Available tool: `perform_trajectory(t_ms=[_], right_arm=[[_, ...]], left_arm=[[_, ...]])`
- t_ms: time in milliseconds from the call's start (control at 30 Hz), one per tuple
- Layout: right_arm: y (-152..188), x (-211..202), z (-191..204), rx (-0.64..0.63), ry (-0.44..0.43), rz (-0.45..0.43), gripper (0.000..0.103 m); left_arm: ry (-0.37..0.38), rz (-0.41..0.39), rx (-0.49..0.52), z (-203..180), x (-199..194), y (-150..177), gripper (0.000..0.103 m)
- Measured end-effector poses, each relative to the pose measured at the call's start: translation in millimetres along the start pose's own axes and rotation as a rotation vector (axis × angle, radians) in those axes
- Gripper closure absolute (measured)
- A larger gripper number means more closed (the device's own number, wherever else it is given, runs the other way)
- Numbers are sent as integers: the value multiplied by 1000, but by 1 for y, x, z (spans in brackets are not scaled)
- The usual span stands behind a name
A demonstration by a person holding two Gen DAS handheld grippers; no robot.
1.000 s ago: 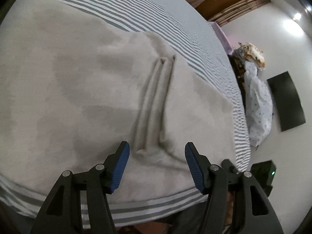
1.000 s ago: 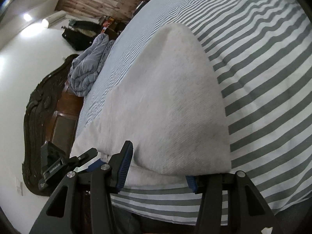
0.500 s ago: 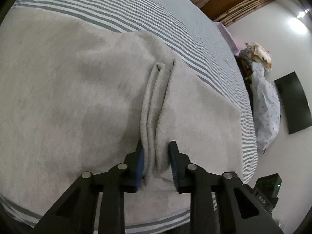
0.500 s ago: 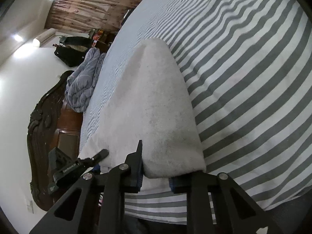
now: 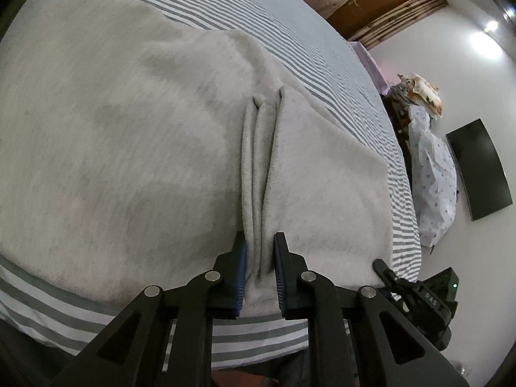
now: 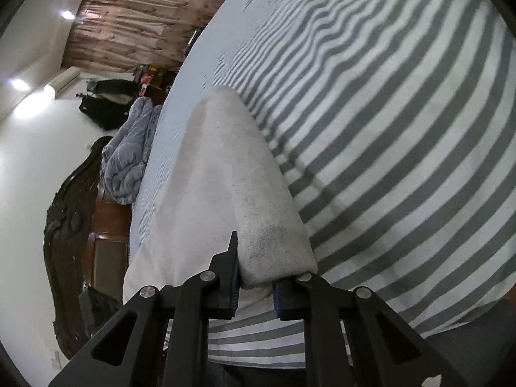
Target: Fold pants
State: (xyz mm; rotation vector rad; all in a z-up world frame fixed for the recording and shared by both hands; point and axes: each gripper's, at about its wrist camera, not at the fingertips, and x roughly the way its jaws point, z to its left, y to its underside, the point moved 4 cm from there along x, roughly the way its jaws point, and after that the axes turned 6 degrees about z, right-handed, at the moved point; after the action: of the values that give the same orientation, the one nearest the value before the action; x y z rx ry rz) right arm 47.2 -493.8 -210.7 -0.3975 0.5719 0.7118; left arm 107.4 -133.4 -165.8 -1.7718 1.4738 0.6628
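Light grey pants lie spread on a bed with a grey and white striped sheet. My left gripper is shut on a pinched ridge of the pants' fabric near the bed's near edge. In the right wrist view the pants rise as a lifted fold. My right gripper is shut on the near end of that fold, just above the striped sheet. The right gripper also shows at the lower right of the left wrist view.
A dark wooden headboard and a crumpled blue blanket are at the left of the right wrist view. A dotted cloth heap, a black screen on the wall and a wooden door are beyond the bed.
Both grippers went from open to shut on the pants. The left closed on the fabric ridge; the right closed on the fold's end and lifted it, narrowing the fold.
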Motion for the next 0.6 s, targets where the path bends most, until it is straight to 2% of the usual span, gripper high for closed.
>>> perform_trajectory(t_ms=[233,333,433,533,600], right_arm=[[-2,0,-1,-43,12,39,91],[-1,-1,7,-82,31,64,86],[2,-3,17,-131,63,81,79],[9,-10,21,-169,138,82,61],[14,-16,21,-185,137,88,60]], left_arm=[[-15,0,33,4,-1,-1,85],[-54,-9,75,-3,-4,-2,80],[-96,-17,112,-7,-7,-1,74],[-125,-26,126,-10,-10,0,70],[-147,-43,137,-13,-14,0,69]])
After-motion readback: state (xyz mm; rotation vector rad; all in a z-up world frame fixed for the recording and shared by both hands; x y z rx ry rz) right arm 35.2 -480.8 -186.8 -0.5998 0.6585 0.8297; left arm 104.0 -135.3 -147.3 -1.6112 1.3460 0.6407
